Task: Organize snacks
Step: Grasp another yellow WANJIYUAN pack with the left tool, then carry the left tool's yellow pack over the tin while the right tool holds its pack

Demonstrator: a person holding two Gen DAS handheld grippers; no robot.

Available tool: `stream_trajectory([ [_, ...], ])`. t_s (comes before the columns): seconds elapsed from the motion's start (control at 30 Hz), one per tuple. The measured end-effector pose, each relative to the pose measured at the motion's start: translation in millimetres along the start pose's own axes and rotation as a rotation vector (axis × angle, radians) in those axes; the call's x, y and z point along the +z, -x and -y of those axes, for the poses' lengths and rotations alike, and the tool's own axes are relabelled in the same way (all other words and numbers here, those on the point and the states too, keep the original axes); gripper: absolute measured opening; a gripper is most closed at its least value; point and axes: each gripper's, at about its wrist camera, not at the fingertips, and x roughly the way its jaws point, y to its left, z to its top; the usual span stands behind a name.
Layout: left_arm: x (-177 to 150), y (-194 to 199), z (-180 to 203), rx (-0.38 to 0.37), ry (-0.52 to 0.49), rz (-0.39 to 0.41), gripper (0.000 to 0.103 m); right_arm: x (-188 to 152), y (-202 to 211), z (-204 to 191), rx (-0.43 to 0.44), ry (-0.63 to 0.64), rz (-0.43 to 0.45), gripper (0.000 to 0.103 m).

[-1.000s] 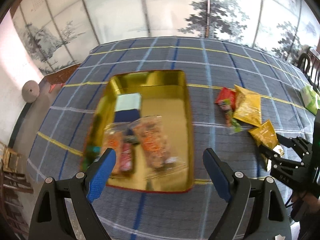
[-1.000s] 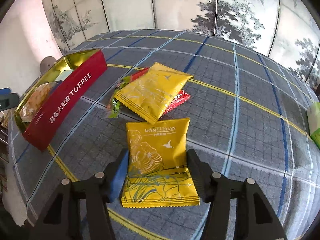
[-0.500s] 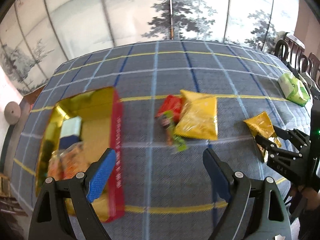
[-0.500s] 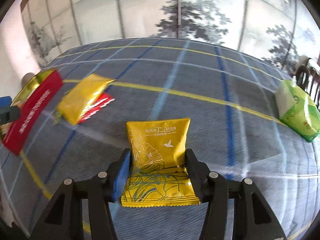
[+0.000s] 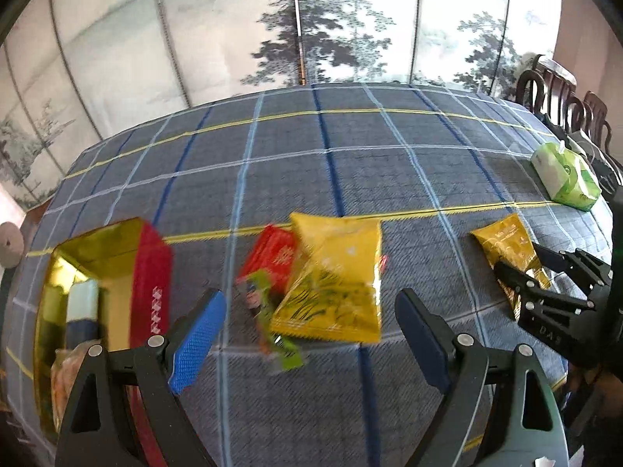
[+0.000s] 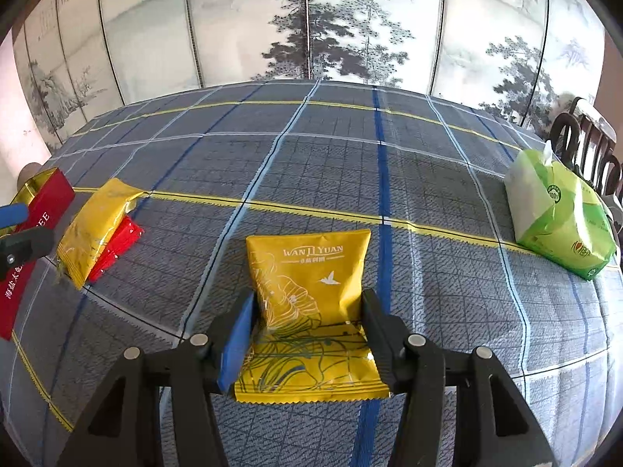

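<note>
My right gripper [image 6: 307, 330] is shut on a yellow Wanjiyuan snack packet [image 6: 307, 295] and holds it over the checked tablecloth; both also show in the left wrist view [image 5: 521, 272], packet [image 5: 506, 241]. My left gripper [image 5: 311, 319] is open and empty above a pile: a larger yellow packet [image 5: 335, 276] on a red packet [image 5: 272, 257], with a green-and-red wrapper [image 5: 268, 315] beside it. The red-and-gold toffee tin [image 5: 117, 272] with several snacks inside stands at the left.
A green tissue pack [image 6: 560, 222] lies at the table's right edge, near dark wooden chairs [image 5: 560, 97]. A painted folding screen [image 6: 311, 19] stands behind the table. The pile [image 6: 97, 225] and tin [image 6: 31, 241] sit left of my right gripper.
My left gripper has swung right from over the tin to over the snack pile. My right gripper has turned right with the yellow packet still held.
</note>
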Motion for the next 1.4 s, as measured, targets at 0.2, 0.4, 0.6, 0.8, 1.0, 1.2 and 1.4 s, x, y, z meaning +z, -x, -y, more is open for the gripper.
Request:
stream_trajectory([
  [0.2, 9, -22, 8, -0.001, -0.030, -0.021, 0.089, 0, -1, 1, 0.004, -0.002, 0.000, 0.056],
  [0.4, 13, -43, 7, 0.013, -0.016, -0.050, 0.089, -1, 0, 1, 0.005, -0.001, -0.001, 0.057],
  [0.6, 13, -54, 6, 0.002, -0.005, -0.072, 0.086, 0, 0, 1, 0.006, -0.002, -0.001, 0.057],
  [0.8, 9, -54, 9, -0.009, -0.018, -0.076, 0.056, -1, 0, 0, 0.005, -0.002, -0.001, 0.057],
  [1.0, 6, -48, 9, -0.009, -0.030, -0.064, 0.055, -1, 0, 0, 0.005, -0.002, 0.000, 0.057],
  [1.2, 6, -34, 9, -0.014, -0.023, -0.049, 0.054, -1, 0, 0, 0.004, -0.002, 0.000, 0.057],
  [1.4, 3, -14, 4, -0.015, 0.010, -0.047, 0.055, -1, 0, 0, 0.002, 0.000, 0.000, 0.057],
])
